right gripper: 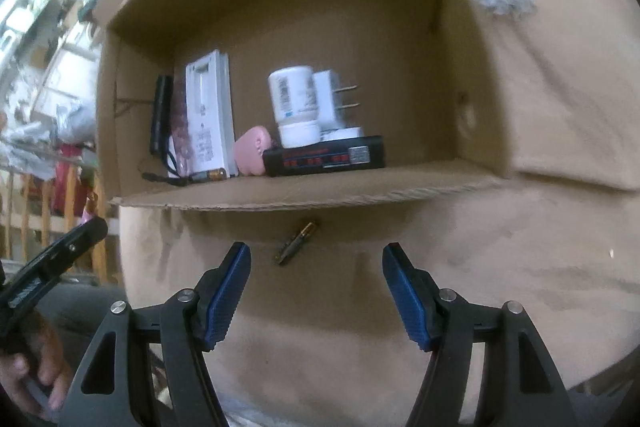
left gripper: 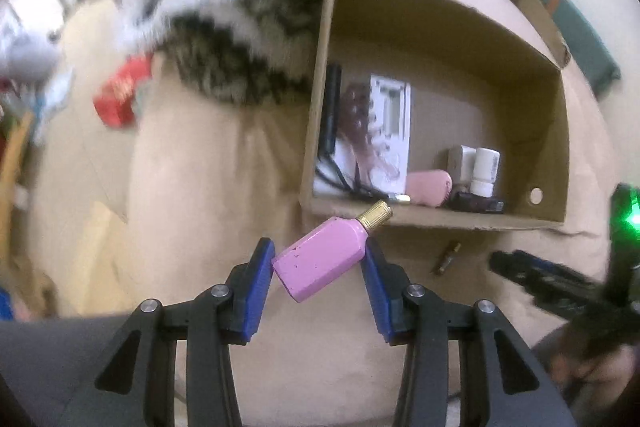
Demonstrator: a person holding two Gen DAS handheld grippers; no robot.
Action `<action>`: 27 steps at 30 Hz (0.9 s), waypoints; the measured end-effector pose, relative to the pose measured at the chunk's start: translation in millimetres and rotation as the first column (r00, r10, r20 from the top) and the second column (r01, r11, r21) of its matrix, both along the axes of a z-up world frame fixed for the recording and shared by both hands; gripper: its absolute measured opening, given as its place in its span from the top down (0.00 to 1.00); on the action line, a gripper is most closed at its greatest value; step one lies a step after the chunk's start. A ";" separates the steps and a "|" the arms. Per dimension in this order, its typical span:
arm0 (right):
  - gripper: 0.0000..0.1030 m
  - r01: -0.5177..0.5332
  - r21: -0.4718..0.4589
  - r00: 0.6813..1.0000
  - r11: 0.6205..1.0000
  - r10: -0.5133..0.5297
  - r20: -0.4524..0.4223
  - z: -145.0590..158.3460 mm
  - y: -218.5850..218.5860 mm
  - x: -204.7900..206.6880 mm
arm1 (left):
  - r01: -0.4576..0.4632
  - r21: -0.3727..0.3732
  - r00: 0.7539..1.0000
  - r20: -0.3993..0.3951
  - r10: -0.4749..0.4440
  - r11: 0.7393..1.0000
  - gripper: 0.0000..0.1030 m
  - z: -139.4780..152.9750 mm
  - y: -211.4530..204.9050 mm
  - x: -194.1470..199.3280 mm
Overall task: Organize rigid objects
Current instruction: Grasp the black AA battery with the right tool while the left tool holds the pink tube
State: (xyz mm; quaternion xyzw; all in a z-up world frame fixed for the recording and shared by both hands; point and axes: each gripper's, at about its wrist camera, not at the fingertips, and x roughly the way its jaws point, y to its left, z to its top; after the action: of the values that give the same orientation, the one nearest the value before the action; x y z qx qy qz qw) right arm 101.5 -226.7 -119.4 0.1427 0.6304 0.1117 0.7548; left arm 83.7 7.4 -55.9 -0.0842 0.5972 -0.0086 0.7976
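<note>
Left tool (left gripper: 318, 265) clamped on pink bottle (left gripper: 320, 259) — gold cap tilted toward the cardboard box (left gripper: 556, 147), just short of its front edge. Right tool (right gripper: 316, 287) stands apart, holding nothing — 1 small battery (right gripper: 296, 242) lies before it on the tan surface (right gripper: 480, 287).
</note>
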 end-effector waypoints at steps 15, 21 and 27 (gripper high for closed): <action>0.41 -0.127 -0.220 0.991 0.967 0.134 0.019 -42.2 76.3 3.7 | -0.009 -0.054 1.000 0.006 0.010 0.998 0.60 4.0 0.4 5.4; 0.87 -0.127 -0.261 0.989 0.957 0.141 0.037 -37.0 72.3 1.0 | 0.006 -0.034 1.000 0.000 -0.006 0.999 0.60 -0.2 -6.4 6.7; 0.89 -0.115 -0.208 0.992 0.971 0.123 0.028 -33.8 61.8 3.9 | 0.009 0.013 1.000 0.005 -0.009 1.000 0.60 -5.1 -7.8 7.8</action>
State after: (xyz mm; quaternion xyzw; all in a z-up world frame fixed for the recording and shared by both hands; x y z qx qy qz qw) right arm 105.4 -164.9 -153.2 0.0235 0.6307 0.0940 0.7700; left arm 91.6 -0.4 -61.0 -0.0760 0.5958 -0.0086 0.7995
